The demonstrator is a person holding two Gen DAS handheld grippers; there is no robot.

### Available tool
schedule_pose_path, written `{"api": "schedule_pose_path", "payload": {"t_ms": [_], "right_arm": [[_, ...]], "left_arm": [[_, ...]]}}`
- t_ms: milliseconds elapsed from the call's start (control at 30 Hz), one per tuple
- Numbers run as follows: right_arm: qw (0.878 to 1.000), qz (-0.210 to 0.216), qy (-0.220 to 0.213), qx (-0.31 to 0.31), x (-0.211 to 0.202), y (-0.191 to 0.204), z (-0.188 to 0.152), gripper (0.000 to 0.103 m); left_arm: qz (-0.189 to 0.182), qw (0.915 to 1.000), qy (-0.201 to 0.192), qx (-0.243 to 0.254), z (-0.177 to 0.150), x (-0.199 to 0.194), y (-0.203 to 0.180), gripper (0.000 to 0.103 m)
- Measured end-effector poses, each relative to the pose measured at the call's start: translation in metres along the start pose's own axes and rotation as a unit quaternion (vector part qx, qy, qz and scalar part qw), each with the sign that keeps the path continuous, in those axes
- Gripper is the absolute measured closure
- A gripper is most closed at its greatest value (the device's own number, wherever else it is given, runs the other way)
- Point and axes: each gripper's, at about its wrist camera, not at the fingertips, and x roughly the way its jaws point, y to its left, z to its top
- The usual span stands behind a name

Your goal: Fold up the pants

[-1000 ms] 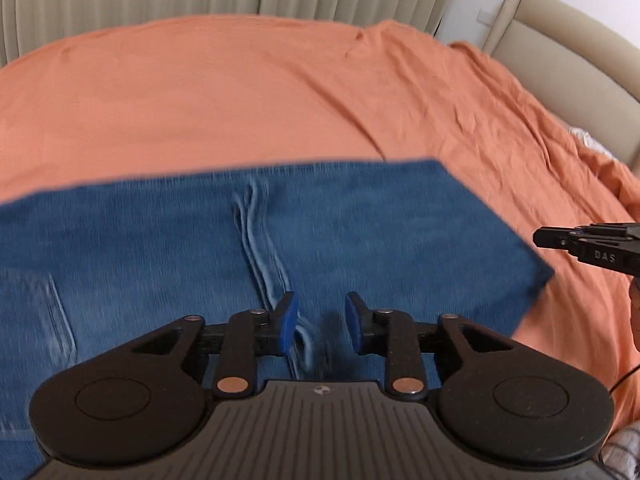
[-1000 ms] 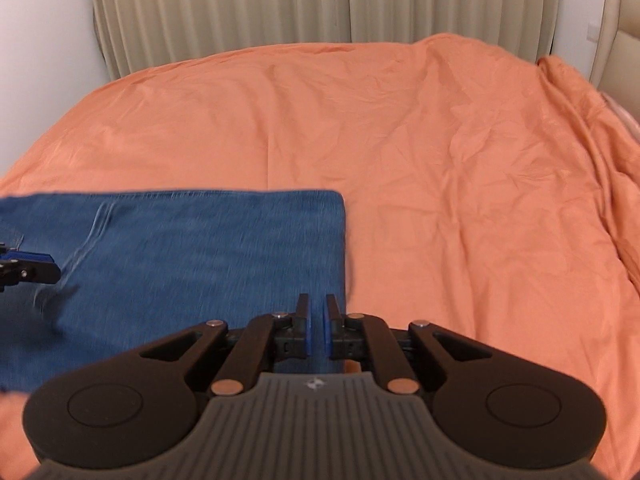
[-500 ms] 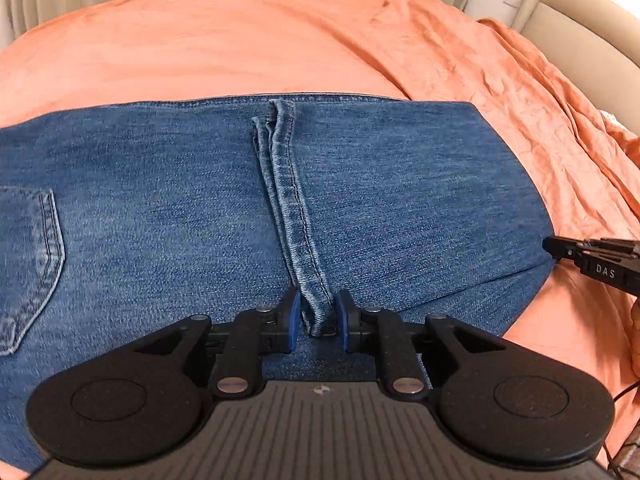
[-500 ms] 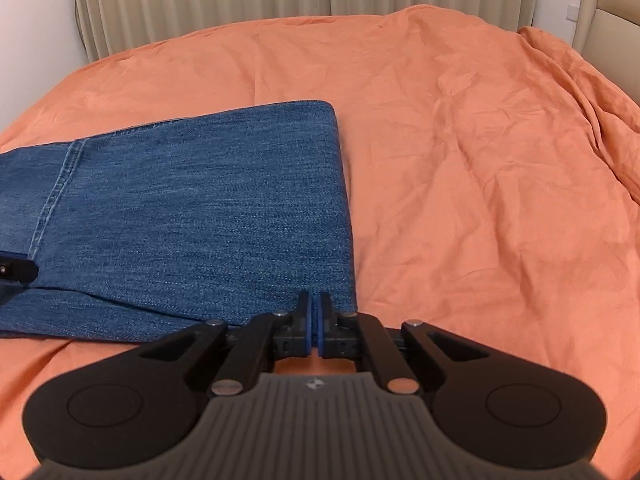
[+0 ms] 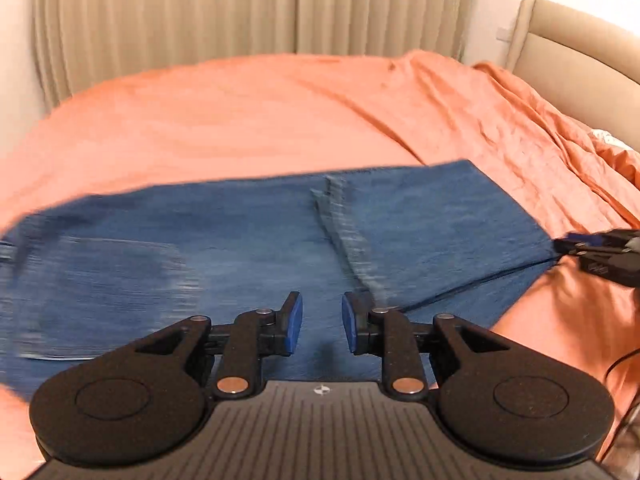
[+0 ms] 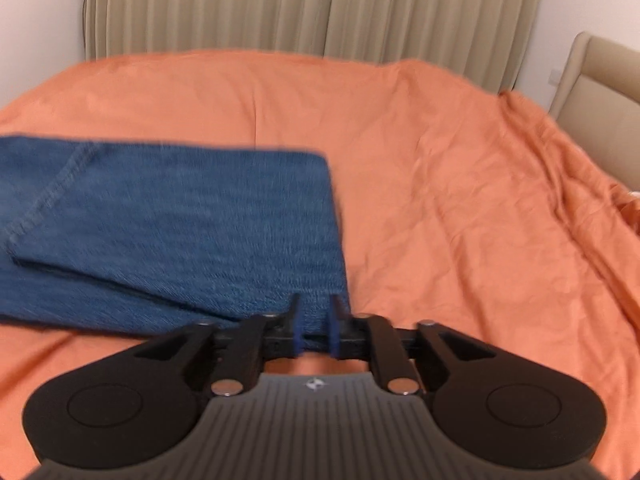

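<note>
Left wrist view: left hand-held gripper [image 5: 322, 322] has jaws apart w/ nothing between, above the blue jeans [image 5: 240, 248], which lie folded on the orange bed sheet [image 5: 240, 112]. Centre seam [image 5: 348, 240] runs up from just ahead of the blue pads [image 5: 293, 322]. Right hand-held gripper [image 5: 560, 245] sits at the jeans' right corner. Right wrist view: right hand-held gripper [image 6: 315, 326], jaws narrowly parted, denim corner of jeans [image 6: 180, 216] between them; contact unclear, blurry. Curtain [image 6: 320, 8] behind bed.

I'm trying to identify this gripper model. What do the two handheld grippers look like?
Both look identical: the left gripper and right gripper are matte black, with a ribbed body bearing a small round logo, two round disc housings, silver pivot pins and blue finger pads. A thin black cable trails nearby.
</note>
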Motion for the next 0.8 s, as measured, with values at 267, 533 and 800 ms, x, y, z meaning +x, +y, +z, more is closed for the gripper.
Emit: {"api": "schedule_pose_path", "payload": {"t_ms": [267, 533, 800], "right_arm": [[0.997, 0.008, -0.074, -0.011, -0.067, 0.033, 0.017, 0.051], [0.991, 0.012, -0.122, -0.048, -0.111, 0.081, 0.037, 0.047], [0.989, 0.001, -0.135, -0.059, -0.123, 0.11, 0.056, 0.044]], "left_arm": [[0.076, 0.9968, -0.02, 0.007, -0.013, -0.067, 0.083, 0.065], [0.144, 0.9859, -0.03, -0.08, -0.025, -0.112, 0.17, 0.059], [0.192, 0.976, 0.007, -0.102, -0.093, -0.116, 0.217, 0.059]]}}
